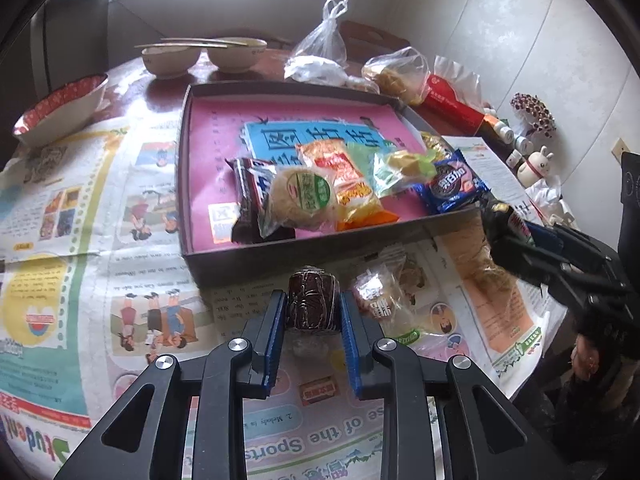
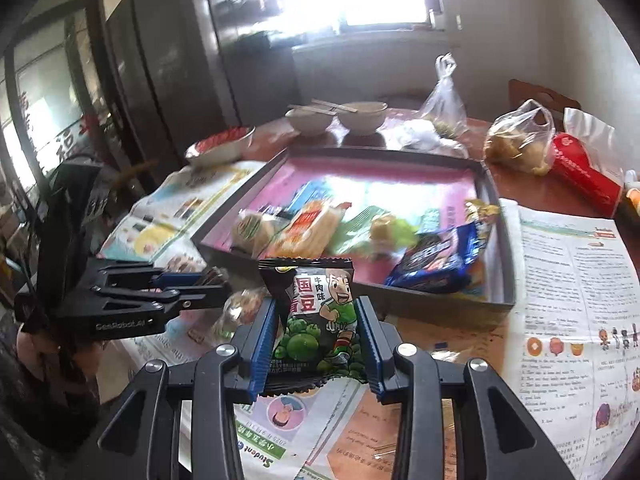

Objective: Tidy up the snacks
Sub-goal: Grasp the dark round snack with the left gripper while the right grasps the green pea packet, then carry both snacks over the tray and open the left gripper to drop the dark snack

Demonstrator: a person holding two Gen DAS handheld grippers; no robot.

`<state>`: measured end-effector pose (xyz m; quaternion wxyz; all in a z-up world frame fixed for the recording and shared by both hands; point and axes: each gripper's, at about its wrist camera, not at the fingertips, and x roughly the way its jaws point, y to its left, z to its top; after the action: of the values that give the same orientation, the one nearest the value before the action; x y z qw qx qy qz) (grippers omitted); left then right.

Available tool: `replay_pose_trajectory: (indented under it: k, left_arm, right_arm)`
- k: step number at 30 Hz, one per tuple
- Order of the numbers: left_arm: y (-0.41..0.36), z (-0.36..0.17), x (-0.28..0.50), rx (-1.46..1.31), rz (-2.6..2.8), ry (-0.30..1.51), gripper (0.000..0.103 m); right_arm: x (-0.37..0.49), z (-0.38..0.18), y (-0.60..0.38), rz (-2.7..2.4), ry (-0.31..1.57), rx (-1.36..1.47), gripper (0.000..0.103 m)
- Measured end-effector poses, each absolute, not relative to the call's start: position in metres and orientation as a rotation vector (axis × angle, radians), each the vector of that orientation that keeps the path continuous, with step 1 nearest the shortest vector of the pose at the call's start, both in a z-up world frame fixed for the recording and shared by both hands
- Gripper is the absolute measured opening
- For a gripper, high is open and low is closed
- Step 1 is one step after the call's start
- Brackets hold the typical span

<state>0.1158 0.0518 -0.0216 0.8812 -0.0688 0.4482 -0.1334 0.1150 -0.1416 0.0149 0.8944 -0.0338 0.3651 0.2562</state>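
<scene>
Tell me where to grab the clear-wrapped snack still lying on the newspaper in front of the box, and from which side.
Judging from the left wrist view, take the clear-wrapped snack across its puffed middle, coming down from above and slightly right. Its crinkled ends look too flimsy to hold, and the left gripper, shut on the dark round snack, crowds its left side.

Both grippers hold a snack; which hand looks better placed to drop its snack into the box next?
Probably right: the right gripper has its green-pea packet lifted, facing the box. The left gripper grips a dark wrapped snack low over the newspaper.
</scene>
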Motion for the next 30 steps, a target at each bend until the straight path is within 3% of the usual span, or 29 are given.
replay_pose_trajectory:
  k: [30]
  left_arm:
    - [0.015, 0.041, 0.136, -0.102, -0.323, 0.781, 0.027]
  right_arm:
    - [0.128, 0.058, -0.197, 0.385, 0.593, 0.059, 0.04]
